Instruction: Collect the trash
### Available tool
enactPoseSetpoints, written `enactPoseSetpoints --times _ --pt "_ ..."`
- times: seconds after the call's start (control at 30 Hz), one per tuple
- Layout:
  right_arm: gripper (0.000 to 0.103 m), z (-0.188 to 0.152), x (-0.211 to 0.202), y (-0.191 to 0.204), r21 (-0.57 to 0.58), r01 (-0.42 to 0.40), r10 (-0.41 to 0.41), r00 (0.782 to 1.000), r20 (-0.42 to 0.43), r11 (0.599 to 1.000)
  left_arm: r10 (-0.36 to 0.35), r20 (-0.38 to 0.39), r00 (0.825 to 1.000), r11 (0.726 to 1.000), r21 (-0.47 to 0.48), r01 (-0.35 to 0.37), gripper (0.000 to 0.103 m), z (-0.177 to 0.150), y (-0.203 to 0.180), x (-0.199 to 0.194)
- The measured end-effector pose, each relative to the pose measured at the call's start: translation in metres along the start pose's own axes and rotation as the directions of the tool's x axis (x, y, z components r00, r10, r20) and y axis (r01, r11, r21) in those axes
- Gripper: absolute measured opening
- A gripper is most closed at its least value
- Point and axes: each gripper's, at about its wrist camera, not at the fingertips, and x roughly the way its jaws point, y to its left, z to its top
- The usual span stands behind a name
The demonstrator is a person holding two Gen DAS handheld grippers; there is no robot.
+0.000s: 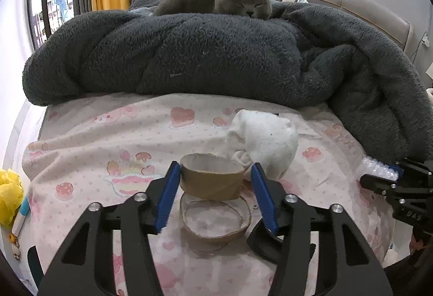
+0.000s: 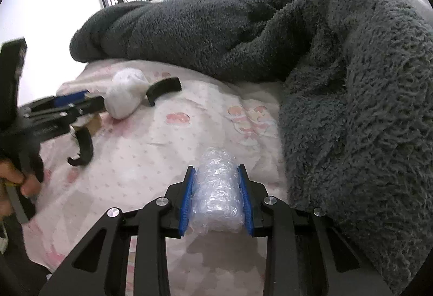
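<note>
Two brown cardboard tape cores lie on the pink bed sheet [image 1: 89,149]: an upper one [image 1: 211,179] and a lower one [image 1: 216,220]. My left gripper [image 1: 215,174] is open, its blue pads either side of the upper core; the left pad [image 1: 170,187] touches it and the right pad stands clear. A crumpled white cloth [image 1: 266,141] lies just beyond, also in the right wrist view [image 2: 127,98]. My right gripper [image 2: 216,193] is shut on a roll of clear bubble wrap [image 2: 217,195] just above the sheet. The right gripper shows at the left view's right edge [image 1: 379,176].
A thick grey fleece blanket [image 1: 189,57] is heaped across the bed behind and to the right [image 2: 351,106]. A grey cat [image 1: 238,0] lies on it. A yellow bag [image 1: 9,195] sits past the bed's left edge. A black curved piece [image 2: 163,88] lies by the cloth.
</note>
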Motion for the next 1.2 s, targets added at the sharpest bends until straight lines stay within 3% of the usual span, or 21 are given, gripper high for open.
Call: enactPoseSetpoints --times 0.57,1.2 --pt "0.031 0.020 -0.014 0.026 0.034 -0.100 0.098 0.994 0.051 0.994 -0.009 0.062 0.998 0.999 -0.037 0.012 0.050 -0.003 0.023 -0.027" --pt "0.031 0.067 -0.032 0.124 -0.065 -0.207 0.214 0.969 0.120 0.976 0.076 0.066 0.995 0.991 -0.111 -0.069 0.050 -0.023 0.097 -0.076"
